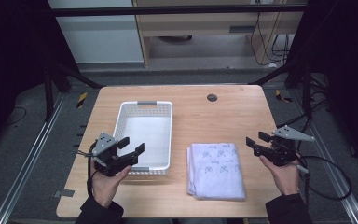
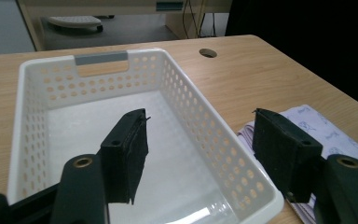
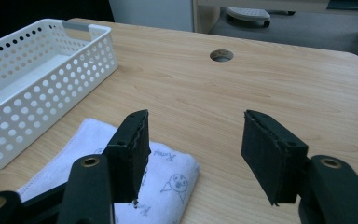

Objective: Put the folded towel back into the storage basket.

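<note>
A white perforated basket (image 1: 122,122) stands empty on the left half of the wooden table (image 1: 214,116). A folded white towel (image 1: 216,170) with small printed figures lies to its right. My left gripper (image 1: 131,145) hovers open at the basket's near left corner, nothing between its jaws. My right gripper (image 1: 258,138) hangs open just right of the towel, also holding nothing. In the left gripper view, the gripper (image 2: 200,135) looks into the basket (image 2: 32,121), with the towel (image 2: 317,126) at right. In the right gripper view, the gripper (image 3: 193,140) sits above the towel (image 3: 168,177), basket (image 3: 37,79) far left.
A round cable hole (image 1: 211,97) sits near the table's far edge. Black frame posts and cables stand at both sides of the table. A wooden cabinet stands on the floor beyond it.
</note>
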